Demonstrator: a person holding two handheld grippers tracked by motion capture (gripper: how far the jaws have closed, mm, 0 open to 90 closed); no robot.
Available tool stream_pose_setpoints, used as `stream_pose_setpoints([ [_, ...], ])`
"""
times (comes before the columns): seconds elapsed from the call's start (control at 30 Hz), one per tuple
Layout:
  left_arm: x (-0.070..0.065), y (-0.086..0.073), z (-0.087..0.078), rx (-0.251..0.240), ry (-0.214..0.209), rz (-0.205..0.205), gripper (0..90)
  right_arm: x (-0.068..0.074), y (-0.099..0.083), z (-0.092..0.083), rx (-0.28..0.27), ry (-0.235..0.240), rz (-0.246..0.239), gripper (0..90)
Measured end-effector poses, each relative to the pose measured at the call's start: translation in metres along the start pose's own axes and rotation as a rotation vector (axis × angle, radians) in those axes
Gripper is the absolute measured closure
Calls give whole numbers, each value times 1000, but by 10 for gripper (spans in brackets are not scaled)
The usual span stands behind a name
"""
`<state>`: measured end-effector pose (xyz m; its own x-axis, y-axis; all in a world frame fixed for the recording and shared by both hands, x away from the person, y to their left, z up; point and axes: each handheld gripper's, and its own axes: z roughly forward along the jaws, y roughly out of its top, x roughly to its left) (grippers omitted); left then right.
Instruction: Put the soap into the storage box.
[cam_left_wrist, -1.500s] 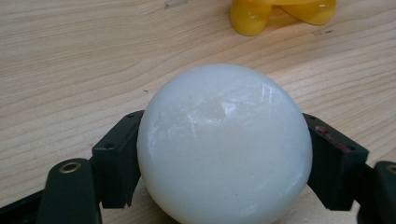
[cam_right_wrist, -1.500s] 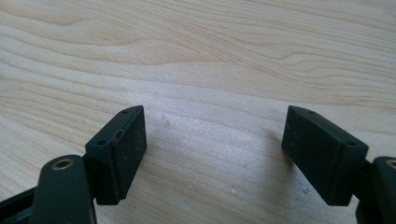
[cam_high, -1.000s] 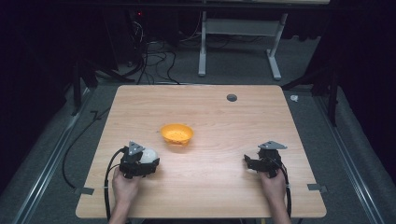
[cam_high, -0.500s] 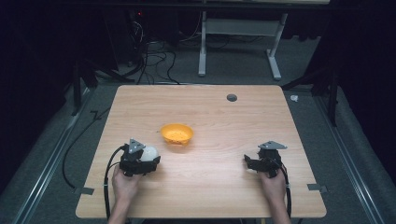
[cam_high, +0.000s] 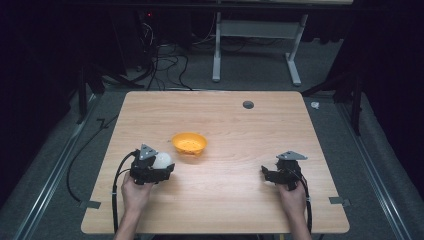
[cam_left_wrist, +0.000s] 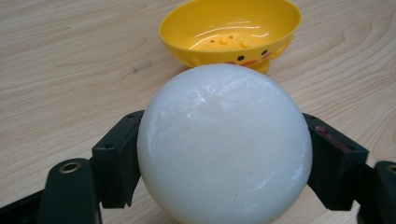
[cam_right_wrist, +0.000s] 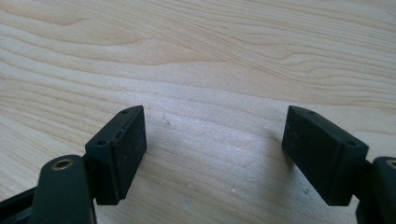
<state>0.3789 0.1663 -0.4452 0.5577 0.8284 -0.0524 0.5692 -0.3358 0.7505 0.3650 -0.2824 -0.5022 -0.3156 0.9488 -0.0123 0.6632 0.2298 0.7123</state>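
Observation:
A white ball (cam_left_wrist: 224, 144) sits between the two black jaws of my left gripper (cam_high: 161, 167), which is shut on it at the table's front left. The ball (cam_high: 162, 160) shows white just ahead of the left hand in the high view. A small yellow bowl (cam_high: 189, 143) with a duck face stands just beyond and right of the ball, and in the left gripper view the bowl (cam_left_wrist: 231, 30) is empty and upright. My right gripper (cam_high: 268, 175) rests low at the front right, open, its fingers (cam_right_wrist: 123, 149) wide apart over bare wood.
The wooden table (cam_high: 225, 200) has a round dark grommet hole (cam_high: 248, 104) near its far edge. Black cables trail from both grippers toward the front edge. Table legs and floor cables lie beyond the far edge.
The left gripper with the white ball has edged slightly right, toward the yellow bowl. The right gripper has stayed in place.

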Motion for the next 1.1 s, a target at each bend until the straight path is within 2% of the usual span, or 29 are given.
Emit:
stream_pose_setpoints([
  [0.1, 0, 2, 0, 0, -6, 4, 240, 0, 0, 0, 0, -1, -1, 227],
  [0.13, 1, 3, 0, -6, -25, -8, 240, 0, 0, 0, -1, 0, 0, 228],
  [0.23, 0, 6, -1, -1, -17, 2, 240, 0, 0, 0, -1, 0, 0, 228],
  [0.77, -4, 27, 0, -2, -46, 32, 240, 0, 0, 0, -1, 0, 0, 228],
  [1.1, -12, 41, 4, 12, -40, 82, 240, 0, 0, 0, -1, 0, -1, 227],
])
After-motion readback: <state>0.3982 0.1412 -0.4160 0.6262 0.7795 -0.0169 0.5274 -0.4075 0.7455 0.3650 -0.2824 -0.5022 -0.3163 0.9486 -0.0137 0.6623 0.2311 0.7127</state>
